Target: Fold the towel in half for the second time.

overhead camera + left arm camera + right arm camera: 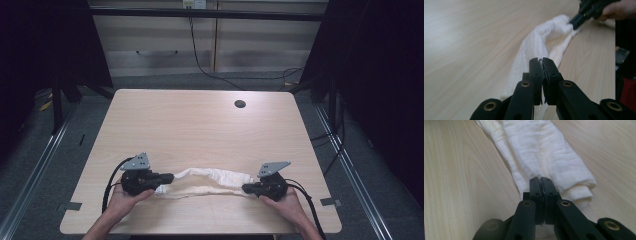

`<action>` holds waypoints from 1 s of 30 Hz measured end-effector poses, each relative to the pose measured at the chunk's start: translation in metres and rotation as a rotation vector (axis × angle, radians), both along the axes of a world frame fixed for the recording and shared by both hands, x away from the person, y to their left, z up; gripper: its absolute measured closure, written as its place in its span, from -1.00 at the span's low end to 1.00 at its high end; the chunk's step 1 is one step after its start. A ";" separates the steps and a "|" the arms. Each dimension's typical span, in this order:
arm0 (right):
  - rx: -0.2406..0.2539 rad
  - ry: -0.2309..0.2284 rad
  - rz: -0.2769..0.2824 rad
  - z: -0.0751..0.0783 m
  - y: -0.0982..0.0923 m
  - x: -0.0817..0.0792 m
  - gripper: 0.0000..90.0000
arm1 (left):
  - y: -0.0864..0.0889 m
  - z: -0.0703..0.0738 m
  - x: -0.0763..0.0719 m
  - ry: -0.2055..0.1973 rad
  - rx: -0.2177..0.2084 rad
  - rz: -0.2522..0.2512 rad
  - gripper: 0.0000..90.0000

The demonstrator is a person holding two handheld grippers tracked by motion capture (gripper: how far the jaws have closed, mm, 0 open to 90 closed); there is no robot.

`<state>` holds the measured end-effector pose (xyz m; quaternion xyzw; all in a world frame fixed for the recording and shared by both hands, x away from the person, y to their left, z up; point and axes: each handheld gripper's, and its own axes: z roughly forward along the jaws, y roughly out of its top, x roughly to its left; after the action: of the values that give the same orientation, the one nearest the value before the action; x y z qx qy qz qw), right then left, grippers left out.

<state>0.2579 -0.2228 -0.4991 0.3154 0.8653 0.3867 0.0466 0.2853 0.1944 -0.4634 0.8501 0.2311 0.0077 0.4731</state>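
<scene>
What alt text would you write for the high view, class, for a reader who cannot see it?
A white cloth lies bunched lengthwise near the front edge of a wooden table, with the left claw shut on one end and the right claw shut on the other.

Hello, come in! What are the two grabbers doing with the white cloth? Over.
Left gripper and right gripper: jaws shut on white cloth ends. Cloth bunched between them. Table unobstructed.

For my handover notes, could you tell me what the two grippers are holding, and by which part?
Both hold the white cloth: the left gripper is shut on its left end, the right gripper on its right end, where it is bunched.
</scene>
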 end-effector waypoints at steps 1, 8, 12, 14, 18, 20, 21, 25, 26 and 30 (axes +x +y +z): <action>0.000 -0.002 0.001 0.000 0.000 0.000 0.98 | 0.000 -0.002 -0.003 0.000 0.019 -0.011 0.93; -0.004 0.003 0.011 0.000 0.000 0.001 0.98 | 0.001 -0.026 -0.016 0.040 0.128 -0.058 0.93; -0.032 -0.007 0.016 0.003 0.001 0.001 0.98 | 0.003 -0.032 -0.018 0.040 0.147 -0.043 0.93; -0.044 -0.006 0.006 0.004 0.001 0.001 0.98 | 0.003 -0.032 -0.016 0.022 0.160 -0.038 0.93; -0.055 -0.023 -0.014 0.004 -0.002 0.000 0.98 | 0.003 -0.034 -0.011 0.027 0.151 -0.026 0.93; -0.050 -0.028 -0.029 0.004 -0.004 -0.002 0.98 | 0.002 -0.035 -0.009 0.024 0.145 -0.016 0.93; -0.056 -0.028 -0.041 0.004 -0.005 -0.003 0.98 | 0.002 -0.035 -0.007 0.016 0.146 -0.013 0.93; -0.069 -0.048 -0.088 0.004 -0.008 -0.004 0.98 | -0.004 -0.035 -0.003 -0.007 0.159 0.013 0.93; -0.070 -0.056 -0.107 0.004 -0.009 -0.004 0.98 | -0.006 -0.036 -0.001 -0.011 0.152 0.020 0.93; -0.056 -0.063 -0.143 0.002 -0.010 0.005 0.98 | -0.008 -0.038 0.013 -0.005 0.141 0.056 0.93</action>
<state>0.2629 -0.2326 -0.4972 0.3627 0.8491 0.3680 0.1101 0.2980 0.1859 -0.5009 0.8744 0.2527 0.0392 0.4123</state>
